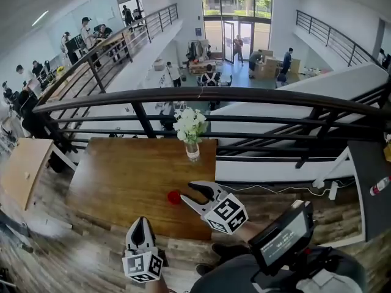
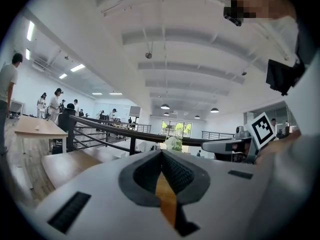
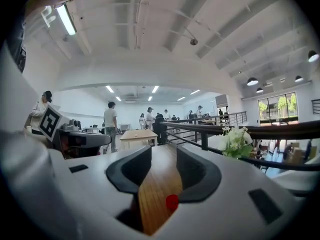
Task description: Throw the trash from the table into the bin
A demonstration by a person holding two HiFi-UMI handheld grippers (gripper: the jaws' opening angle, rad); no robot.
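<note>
A small red piece of trash (image 1: 175,197) lies on the brown wooden table (image 1: 122,182), near its front edge. My right gripper (image 1: 186,193) is just right of it with its jaws open, and nothing is held between them. In the right gripper view the red piece (image 3: 172,202) shows low in the gap of the right gripper (image 3: 164,151), a little ahead on the tabletop. My left gripper (image 1: 141,220) hovers at the table's front edge, its jaws shut and empty; in the left gripper view its tips (image 2: 161,152) meet. No bin is in view.
A glass vase of white flowers (image 1: 192,130) stands at the table's far edge. A black railing (image 1: 208,96) runs behind it, over a drop to a lower floor. A lighter table (image 1: 24,166) stands to the left and a dark counter (image 1: 372,176) to the right.
</note>
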